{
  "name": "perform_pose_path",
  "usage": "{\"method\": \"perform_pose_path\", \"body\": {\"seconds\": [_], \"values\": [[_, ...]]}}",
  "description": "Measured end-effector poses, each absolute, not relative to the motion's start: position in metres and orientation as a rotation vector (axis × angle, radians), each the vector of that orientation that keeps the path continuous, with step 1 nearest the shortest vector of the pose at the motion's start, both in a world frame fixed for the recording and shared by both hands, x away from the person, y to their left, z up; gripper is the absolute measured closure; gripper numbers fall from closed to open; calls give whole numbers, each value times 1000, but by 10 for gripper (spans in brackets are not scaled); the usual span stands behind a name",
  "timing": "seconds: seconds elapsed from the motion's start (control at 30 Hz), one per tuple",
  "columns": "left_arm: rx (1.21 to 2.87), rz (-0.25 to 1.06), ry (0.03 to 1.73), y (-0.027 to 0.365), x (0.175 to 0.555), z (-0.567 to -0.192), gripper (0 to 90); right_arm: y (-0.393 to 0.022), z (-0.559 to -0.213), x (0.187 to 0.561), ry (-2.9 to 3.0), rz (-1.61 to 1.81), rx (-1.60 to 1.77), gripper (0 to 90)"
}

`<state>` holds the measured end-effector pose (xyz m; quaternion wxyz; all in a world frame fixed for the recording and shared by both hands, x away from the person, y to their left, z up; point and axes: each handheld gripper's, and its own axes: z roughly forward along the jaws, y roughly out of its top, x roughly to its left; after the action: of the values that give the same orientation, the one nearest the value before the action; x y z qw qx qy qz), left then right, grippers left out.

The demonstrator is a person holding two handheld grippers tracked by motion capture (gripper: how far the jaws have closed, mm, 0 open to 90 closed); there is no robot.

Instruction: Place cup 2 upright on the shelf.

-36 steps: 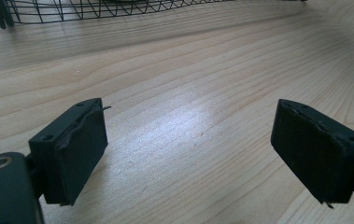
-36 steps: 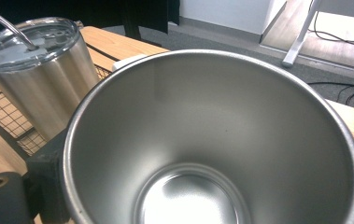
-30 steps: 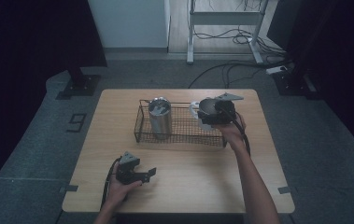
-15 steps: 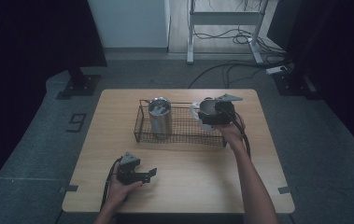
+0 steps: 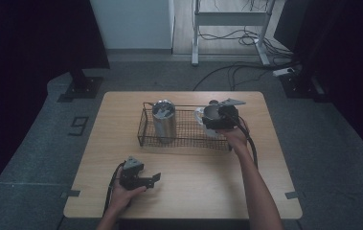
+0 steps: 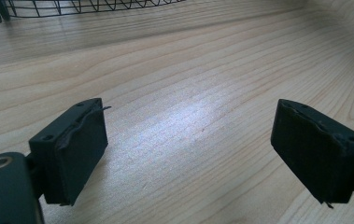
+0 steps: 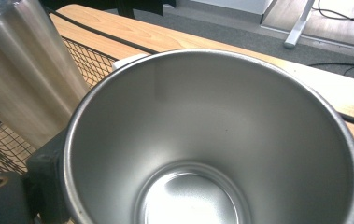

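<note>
A pale wooden table point(image 5: 184, 191) stood on grey carpet in a dim room. The right gripper point(image 5: 221, 116) clasped a steel mug point(image 7: 212, 140) over the wire basket point(image 5: 188, 136), beside a steel tumbler point(image 5: 164, 120). The left gripper point(image 5: 138, 175) rested open on bare tabletop near the front edge.

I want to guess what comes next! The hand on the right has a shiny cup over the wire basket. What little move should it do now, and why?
Probably lower the cup straight down into the wire basket and only then let go. The right gripper grips the cup on both sides, upright above the basket's right end, and the tall steel tumbler stands at the left end, so that spot looks free. The left gripper rests open on the table.
</note>
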<state>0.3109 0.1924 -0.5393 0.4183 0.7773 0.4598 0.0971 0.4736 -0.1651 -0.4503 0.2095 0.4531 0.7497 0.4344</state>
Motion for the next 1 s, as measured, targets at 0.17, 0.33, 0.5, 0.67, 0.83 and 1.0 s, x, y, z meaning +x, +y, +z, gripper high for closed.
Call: {"method": "perform_pose_path", "body": {"seconds": [0.17, 0.33, 0.5, 0.67, 0.83, 1.0], "values": [[1952, 242, 1155, 192, 311, -540, 110, -165, -454, 475, 2087, 1203, 1268, 66], [1954, 243, 1154, 192, 311, -540, 110, -164, -458, 476, 2094, 1187, 1278, 66], [1957, 243, 1155, 192, 311, -541, 111, -165, -462, 477, 2102, 1169, 1289, 66], [1960, 242, 1154, 191, 311, -541, 110, -164, -465, 477, 2112, 1154, 1287, 66], [1960, 241, 1154, 191, 311, -541, 111, -163, -467, 478, 2116, 1141, 1299, 66], [1962, 240, 1154, 191, 311, -541, 110, -164, -471, 479, 2116, 1129, 1314, 66]]}}
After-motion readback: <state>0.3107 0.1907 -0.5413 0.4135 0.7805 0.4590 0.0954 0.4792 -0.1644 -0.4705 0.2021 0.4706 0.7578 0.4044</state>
